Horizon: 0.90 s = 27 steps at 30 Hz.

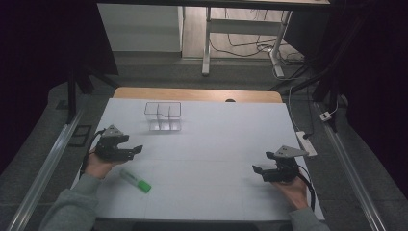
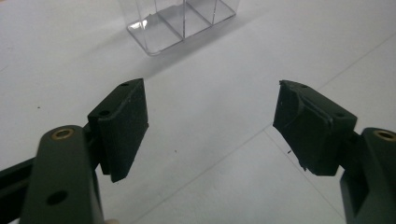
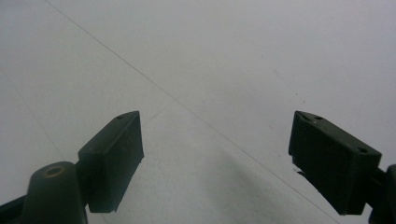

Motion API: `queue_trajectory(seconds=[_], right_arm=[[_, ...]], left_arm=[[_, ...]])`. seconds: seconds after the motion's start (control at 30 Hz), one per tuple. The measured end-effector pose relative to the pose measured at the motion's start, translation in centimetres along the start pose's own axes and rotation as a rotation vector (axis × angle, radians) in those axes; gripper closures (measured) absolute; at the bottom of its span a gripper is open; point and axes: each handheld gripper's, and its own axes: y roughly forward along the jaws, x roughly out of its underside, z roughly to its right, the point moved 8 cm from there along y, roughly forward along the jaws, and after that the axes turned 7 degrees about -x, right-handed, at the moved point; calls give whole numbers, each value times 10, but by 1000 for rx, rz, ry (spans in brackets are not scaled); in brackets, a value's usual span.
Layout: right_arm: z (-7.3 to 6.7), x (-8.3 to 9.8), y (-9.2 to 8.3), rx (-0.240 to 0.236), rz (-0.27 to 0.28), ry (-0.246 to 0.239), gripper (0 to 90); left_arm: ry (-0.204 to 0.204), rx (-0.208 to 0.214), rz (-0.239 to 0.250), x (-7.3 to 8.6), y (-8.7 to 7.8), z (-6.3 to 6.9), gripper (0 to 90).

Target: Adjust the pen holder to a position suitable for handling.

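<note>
Step in hand, as judged: the start of a pick, with nothing grasped yet. The left gripper sits at centre left of the high view, jaws spread wide and empty; its own view confirms the gap, with bare table between the pads. The right gripper sits at lower right, jaws likewise spread and empty. The marker, clear body with a green cap, lies flat at lower left, just below the left gripper and apart from it. The clear box, divided into compartments, stands upright at upper centre, empty as far as can be seen. Next move probably calls for the left gripper to drop toward the marker, align jaws across its body, then close.
</note>
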Motion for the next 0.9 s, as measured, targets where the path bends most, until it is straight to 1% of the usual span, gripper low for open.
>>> queue_trajectory(seconds=[0.07,0.13,0.23,0.37,0.4,0.43,0.5,0.63,0.67,0.83,0.9], right_arm=[[-1,0,1,-7,1,1,172],[-1,0,2,-6,0,2,172],[-1,0,2,-10,4,4,172],[-1,1,2,-7,0,4,173],[0,1,2,1,-5,2,173],[-1,1,3,-10,-5,3,172],[-1,1,3,-11,-9,3,173],[-1,2,3,-10,-10,3,173],[-1,2,3,-8,-15,3,173],[-1,2,4,-8,-15,7,175],[-1,2,4,-8,-15,4,175]], left_arm=[[-2,-2,-7,-3,4,-2,257],[-11,10,-6,-6,6,-3,258],[1,0,-17,-11,11,-5,262],[-1,-7,-19,-17,17,-9,262],[-3,-8,-21,-18,18,-10,263],[-3,-11,-22,-19,19,-12,264],[-18,-5,-19,-21,21,-14,275],[-28,-10,-22,-23,24,-19,280],[-45,2,-16,-25,25,-20,286],[-31,-15,-22,-30,31,-25,311],[-25,-25,-34,-31,34,-27,315]])
